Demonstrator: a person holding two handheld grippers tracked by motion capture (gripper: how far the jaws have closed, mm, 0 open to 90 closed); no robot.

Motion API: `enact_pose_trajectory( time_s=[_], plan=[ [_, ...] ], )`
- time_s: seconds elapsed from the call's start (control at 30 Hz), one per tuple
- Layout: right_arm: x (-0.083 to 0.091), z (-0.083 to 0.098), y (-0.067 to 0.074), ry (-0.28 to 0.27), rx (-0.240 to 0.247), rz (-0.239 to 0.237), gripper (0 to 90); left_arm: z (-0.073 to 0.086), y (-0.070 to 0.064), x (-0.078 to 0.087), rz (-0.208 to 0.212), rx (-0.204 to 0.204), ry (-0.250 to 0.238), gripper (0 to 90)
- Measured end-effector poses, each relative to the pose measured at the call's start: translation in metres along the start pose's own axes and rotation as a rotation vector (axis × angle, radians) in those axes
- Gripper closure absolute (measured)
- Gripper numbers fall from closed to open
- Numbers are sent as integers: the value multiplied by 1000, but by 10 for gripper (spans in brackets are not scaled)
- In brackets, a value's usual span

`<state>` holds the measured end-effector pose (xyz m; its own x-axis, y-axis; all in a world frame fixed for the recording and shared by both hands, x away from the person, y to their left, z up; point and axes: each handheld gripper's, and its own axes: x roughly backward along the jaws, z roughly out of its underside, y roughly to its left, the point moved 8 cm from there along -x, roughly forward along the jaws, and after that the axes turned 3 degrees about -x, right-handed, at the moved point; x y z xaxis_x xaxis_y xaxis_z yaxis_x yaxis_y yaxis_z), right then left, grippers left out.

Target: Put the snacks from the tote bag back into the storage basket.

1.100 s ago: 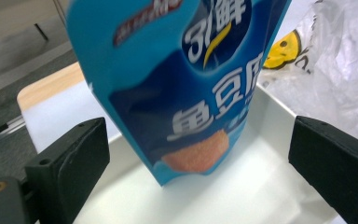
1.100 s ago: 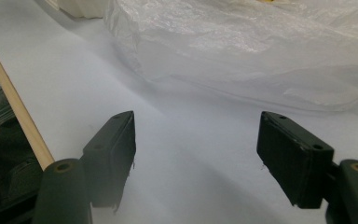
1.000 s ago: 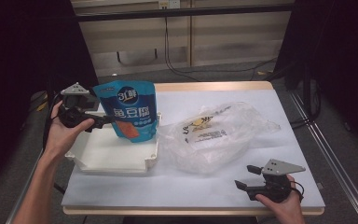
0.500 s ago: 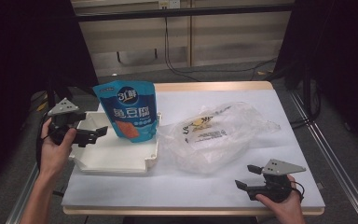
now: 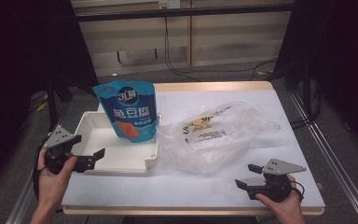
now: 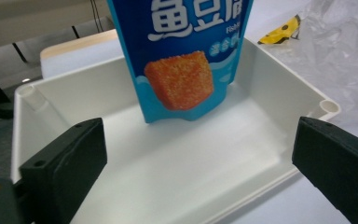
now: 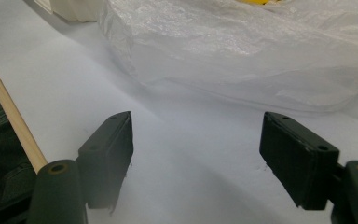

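A lab: dark-curtained white table (image 5: 223, 186), cables (image 5: 168, 42) behind.

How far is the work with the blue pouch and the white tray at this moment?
Done: the blue pouch stands upright in the white tray. In hand: nothing; the left gripper is open beside the tray, and the right gripper is open near the plastic bag. Left: probably the bag, which nothing touches yet.

Pouch (image 5: 131, 111) stands upright in tray (image 5: 93, 161), at its far right corner. Plastic bag (image 5: 216, 135) lies on surface (image 5: 177, 186) just right of tray, apparently touching it. Left tongs (image 5: 86, 157) at tray's near left edge; right tongs (image 5: 250, 179) before bag.
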<state>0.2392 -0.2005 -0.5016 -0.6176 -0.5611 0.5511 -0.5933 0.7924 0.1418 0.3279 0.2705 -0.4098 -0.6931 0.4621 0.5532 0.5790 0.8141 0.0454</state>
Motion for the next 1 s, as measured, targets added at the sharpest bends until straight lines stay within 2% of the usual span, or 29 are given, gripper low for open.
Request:
enact_pose_trajectory(
  time_s=[0.03,0.13,0.2,0.3,0.33,0.4,0.43,0.5,0.63,0.67,0.73,0.87,0.9,1.0],
  plan=[
    [0,0,0,0,-4,1,252,3,-2,-1,-12,7,-7,26],
    [1,0,-1,-5,-8,6,233,9,-13,-4,23,37,-33,27],
    [0,-1,-2,-6,-9,9,221,14,-19,-7,18,54,-47,27],
    [1,-1,-3,-11,-13,15,210,20,-28,-12,4,47,-48,27],
    [1,-1,-3,-9,-17,17,209,23,-32,-14,7,69,-52,26],
    [1,-1,-3,-9,-17,18,208,32,-39,-19,12,87,-50,27],
    [2,-1,-3,-12,-15,15,208,37,-43,-21,21,81,-37,27],
    [2,-1,-3,-10,-21,16,208,43,-49,-24,51,94,-34,27],
    [2,-1,-3,-13,-18,16,207,55,-61,-30,58,62,-22,26],
    [2,-1,-3,-13,-19,16,207,58,-65,-32,73,71,-22,26],
    [2,-1,-4,-13,-19,18,206,62,-74,-35,141,50,-17,27],
    [2,-1,-5,-14,-18,24,204,63,-81,-37,184,-30,-35,33],
    [2,-1,-6,-14,-20,26,203,64,-82,-39,192,-33,-29,32],
    [3,-1,-7,-16,-22,35,200,64,-80,-47,178,-31,-6,32]
  ],
)
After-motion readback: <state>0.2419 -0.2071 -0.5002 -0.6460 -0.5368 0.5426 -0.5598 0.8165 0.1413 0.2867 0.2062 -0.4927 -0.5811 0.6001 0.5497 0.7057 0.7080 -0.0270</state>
